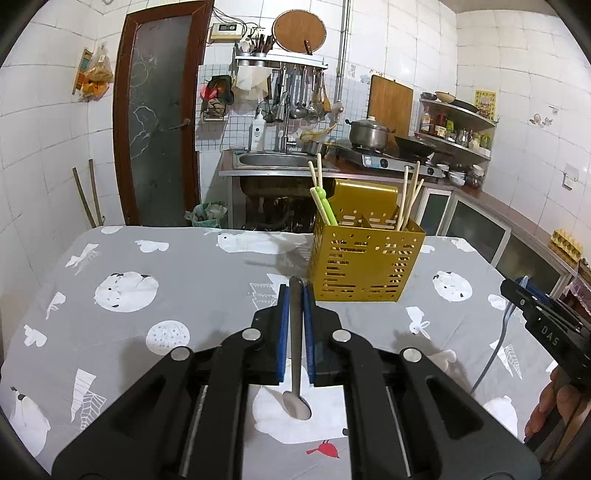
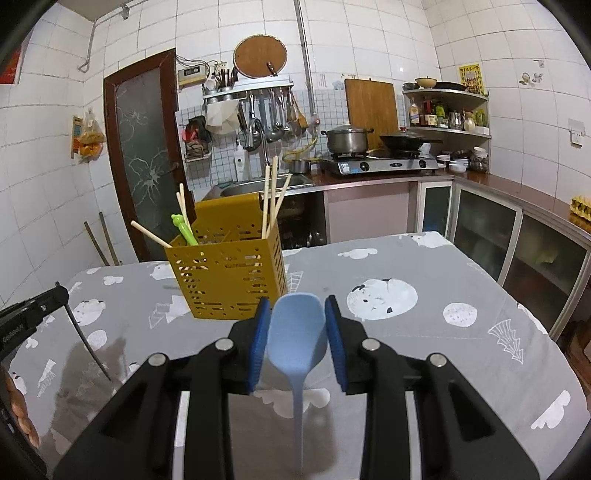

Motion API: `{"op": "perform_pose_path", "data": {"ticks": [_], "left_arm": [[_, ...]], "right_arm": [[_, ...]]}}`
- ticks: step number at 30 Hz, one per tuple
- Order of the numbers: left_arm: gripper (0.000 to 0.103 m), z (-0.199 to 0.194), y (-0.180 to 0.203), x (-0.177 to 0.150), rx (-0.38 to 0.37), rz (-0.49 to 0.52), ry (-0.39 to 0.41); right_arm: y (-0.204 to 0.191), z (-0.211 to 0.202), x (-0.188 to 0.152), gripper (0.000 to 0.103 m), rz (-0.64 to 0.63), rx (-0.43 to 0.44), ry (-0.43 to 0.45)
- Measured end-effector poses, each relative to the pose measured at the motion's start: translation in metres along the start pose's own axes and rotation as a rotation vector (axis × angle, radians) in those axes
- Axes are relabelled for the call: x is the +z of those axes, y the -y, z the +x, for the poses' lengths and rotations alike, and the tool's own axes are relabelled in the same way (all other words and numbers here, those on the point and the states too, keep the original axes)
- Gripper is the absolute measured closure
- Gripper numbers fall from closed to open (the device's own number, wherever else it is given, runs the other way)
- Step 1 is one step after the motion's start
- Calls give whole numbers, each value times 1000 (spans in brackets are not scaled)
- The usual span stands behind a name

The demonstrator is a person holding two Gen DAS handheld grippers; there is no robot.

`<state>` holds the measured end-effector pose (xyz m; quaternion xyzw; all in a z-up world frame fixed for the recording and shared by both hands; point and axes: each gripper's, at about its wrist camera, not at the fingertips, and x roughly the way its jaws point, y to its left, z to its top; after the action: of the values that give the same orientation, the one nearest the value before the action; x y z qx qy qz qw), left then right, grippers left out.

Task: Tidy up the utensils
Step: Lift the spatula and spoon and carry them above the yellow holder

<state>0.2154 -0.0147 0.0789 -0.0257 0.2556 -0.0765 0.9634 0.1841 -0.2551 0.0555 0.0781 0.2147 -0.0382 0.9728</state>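
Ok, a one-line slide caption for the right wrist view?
Right gripper holds a blue spoon by its bowl before the yellow utensil holder.

Readable text is scarce. Left wrist view: white letters "DAS" on the black body of the right hand-held gripper, seen at the right edge of the frame.

Right wrist view: pale lettering runs along the black body of the left hand-held gripper at the frame's left edge; begins w/ "G", rest too small to make out.

Yellow poster on the tiled wall above the corner shelf carries print, illegible in both views. Small wall display beside the door shows dark digits, too blurred to read. Bottle labels on the shelf: unreadable.
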Motion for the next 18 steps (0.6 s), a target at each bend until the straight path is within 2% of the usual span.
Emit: {"op": "perform_pose_path", "data": {"ticks": [9, 18], "left_arm": [[97, -6, 1, 2, -9, 3, 17], [97, -8, 10, 20, -30, 3, 46]], "right_arm": [[-2, -4, 7, 72, -1, 6, 23], [-9, -7, 24, 72, -9, 21, 53]]}}
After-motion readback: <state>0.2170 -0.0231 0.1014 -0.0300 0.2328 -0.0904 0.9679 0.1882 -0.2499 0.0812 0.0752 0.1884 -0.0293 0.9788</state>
